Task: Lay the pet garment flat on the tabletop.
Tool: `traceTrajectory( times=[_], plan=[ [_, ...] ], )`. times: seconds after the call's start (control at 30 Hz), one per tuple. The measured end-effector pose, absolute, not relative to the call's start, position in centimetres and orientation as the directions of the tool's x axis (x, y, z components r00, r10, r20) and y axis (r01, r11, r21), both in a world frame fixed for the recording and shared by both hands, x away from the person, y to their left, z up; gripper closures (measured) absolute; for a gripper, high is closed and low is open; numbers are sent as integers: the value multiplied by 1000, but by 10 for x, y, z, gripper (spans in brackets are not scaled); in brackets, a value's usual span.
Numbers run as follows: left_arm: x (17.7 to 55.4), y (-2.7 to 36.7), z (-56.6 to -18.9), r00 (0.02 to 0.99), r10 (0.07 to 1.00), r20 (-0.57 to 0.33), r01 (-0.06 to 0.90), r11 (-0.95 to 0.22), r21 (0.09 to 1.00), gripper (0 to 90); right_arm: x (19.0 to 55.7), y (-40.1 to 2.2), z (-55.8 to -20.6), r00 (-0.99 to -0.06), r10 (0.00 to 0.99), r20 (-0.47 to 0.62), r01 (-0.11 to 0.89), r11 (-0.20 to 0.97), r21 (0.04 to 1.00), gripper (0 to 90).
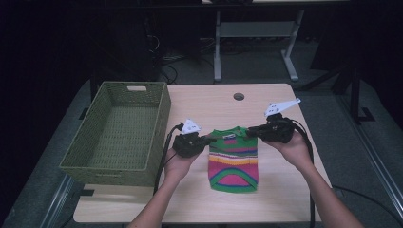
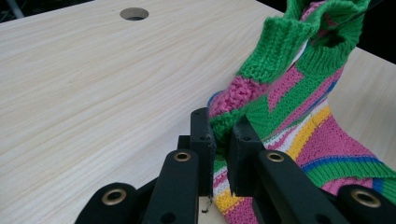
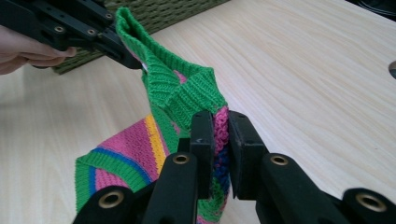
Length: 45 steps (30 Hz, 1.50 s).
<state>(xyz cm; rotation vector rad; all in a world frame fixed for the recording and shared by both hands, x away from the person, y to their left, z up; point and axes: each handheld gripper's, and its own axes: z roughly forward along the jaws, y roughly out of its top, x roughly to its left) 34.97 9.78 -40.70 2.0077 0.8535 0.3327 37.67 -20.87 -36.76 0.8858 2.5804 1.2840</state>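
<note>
Each hand-held gripper, left [image 1: 207, 139] and right [image 1: 250, 132], is pinching a shoulder of the small striped pink-and-green knit sweater [image 1: 233, 159] on the pale wooden counter [image 1: 280, 190], so we'd lift evenly, keeping it taut.

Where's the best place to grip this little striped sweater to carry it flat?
By its two top corners, beside the green ribbed collar, one gripper coming in from each side. The left gripper and right gripper are shut on the striped sweater there now, so it hangs spread between them, hem trailing on the table.
</note>
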Motion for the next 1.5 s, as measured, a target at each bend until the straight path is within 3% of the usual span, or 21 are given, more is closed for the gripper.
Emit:
traceTrajectory(
  times=[0.67,0.73,0.83,1.03,1.2,1.23,1.27,1.3,1.37,1.5],
  plan=[
    [375,84,-421,685,726,-51,472,-390,791,793,398,-216,-383,-761,634,140,501,436,748,791],
    [382,83,-423,651,758,-45,493,-377,784,669,405,-217,-384,-732,670,122,504,413,758,706],
    [390,87,-428,615,787,-44,507,-352,787,510,420,-219,-388,-690,709,150,541,366,757,669],
    [393,91,-434,619,783,-62,533,-361,765,463,420,-217,-401,-699,695,170,572,400,716,653],
    [388,85,-440,662,745,-80,533,-393,750,572,415,-210,-414,-728,661,179,573,444,689,693],
    [385,81,-444,687,721,-93,540,-421,729,687,413,-207,-419,-738,650,183,579,470,666,737],
    [385,81,-444,687,721,-93,540,-421,729,738,413,-207,-419,-738,650,183,579,470,666,737],
    [385,79,-446,705,703,-87,537,-451,713,738,411,-205,-421,-743,643,189,582,480,657,759],
    [381,73,-452,738,671,-69,522,-503,689,830,408,-201,-430,-763,613,205,586,523,620,819],
    [381,66,-457,754,654,-55,518,-541,663,850,407,-197,-444,-776,596,207,594,580,558,833]
  ],
)
